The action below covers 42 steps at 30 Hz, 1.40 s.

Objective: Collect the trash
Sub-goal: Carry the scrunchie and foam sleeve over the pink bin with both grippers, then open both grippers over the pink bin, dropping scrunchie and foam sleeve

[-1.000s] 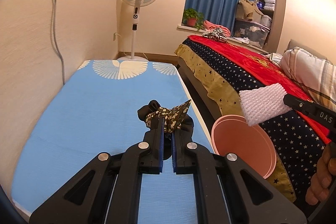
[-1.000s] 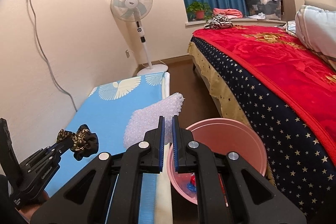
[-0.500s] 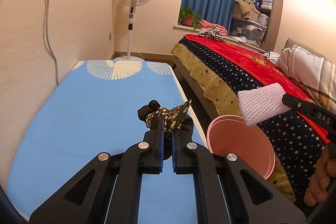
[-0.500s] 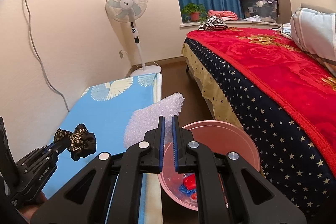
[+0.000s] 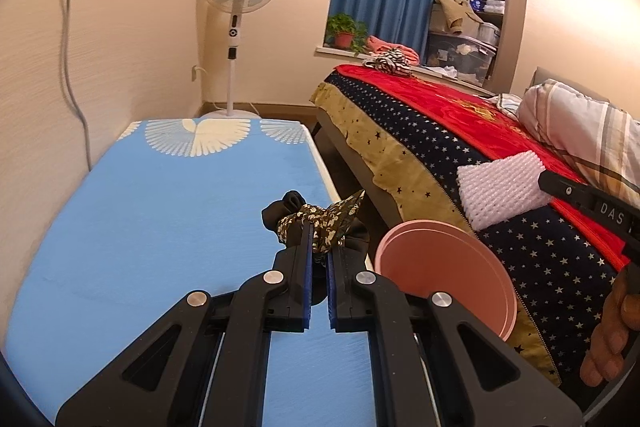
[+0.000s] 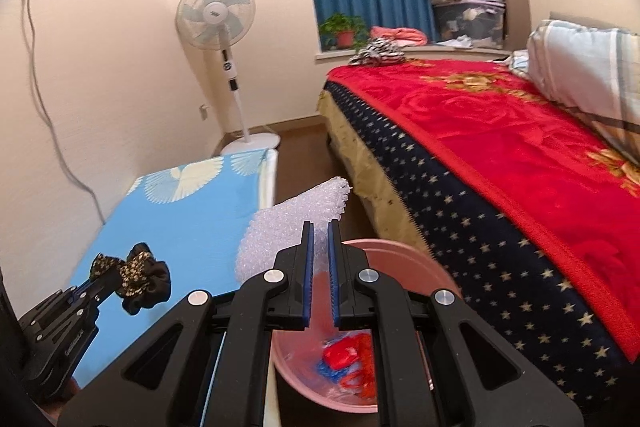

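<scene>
Trash mid-collection: two pieces gripped, neither yet in the pink bin (image 6: 416, 259).

White foam netting (image 6: 296, 223) pinched in nearly closed jaws of right gripper (image 6: 319, 239), held in air just above near rim of bin, partly over blue-topped table (image 5: 160, 211) edge; black-and-gold fabric scrunchie (image 5: 316, 223) clamped in narrow jaws of left gripper (image 5: 319, 247), raised over table's right edge, just beside bin. Red and blue wrappers (image 6: 344, 359) already lying at bin bottom, so judged partly done. Left to do, by the look of it: drop netting, then swing scrunchie across and release. No other litter visible on table; floor between bin and bed (image 6: 500, 155) mostly hidden.
</scene>
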### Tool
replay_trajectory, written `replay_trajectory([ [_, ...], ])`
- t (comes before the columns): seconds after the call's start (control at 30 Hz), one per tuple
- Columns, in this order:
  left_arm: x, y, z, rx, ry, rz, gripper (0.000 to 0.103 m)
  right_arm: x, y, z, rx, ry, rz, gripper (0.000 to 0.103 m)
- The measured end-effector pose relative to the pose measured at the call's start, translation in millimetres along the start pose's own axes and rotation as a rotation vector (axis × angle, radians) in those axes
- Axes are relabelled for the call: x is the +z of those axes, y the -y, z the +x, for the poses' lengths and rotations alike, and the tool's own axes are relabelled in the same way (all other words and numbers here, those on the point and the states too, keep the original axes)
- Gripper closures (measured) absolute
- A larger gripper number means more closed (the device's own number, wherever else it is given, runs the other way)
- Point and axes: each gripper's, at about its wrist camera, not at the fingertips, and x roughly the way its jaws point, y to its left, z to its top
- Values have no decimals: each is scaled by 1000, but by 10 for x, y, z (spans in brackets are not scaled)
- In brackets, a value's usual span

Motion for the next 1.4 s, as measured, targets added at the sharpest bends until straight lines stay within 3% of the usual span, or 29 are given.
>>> replay_trajectory([
  [0.67, -60, 693, 457, -174, -36, 54, 97, -41, 479, 168, -179, -24, 52, 96],
  [1.2, -141, 896, 735, -249, -96, 56, 97, -83, 626, 323, -231, -55, 79, 95],
  [1.3, -153, 927, 766, -288, -114, 49, 93, -83, 634, 343, -244, -67, 84, 88],
  [1.37, -174, 926, 792, -292, -127, 45, 73, -85, 647, 351, -266, -67, 85, 54],
  [1.4, -182, 916, 791, -283, -125, 46, 68, -87, 652, 339, -277, -62, 90, 48],
])
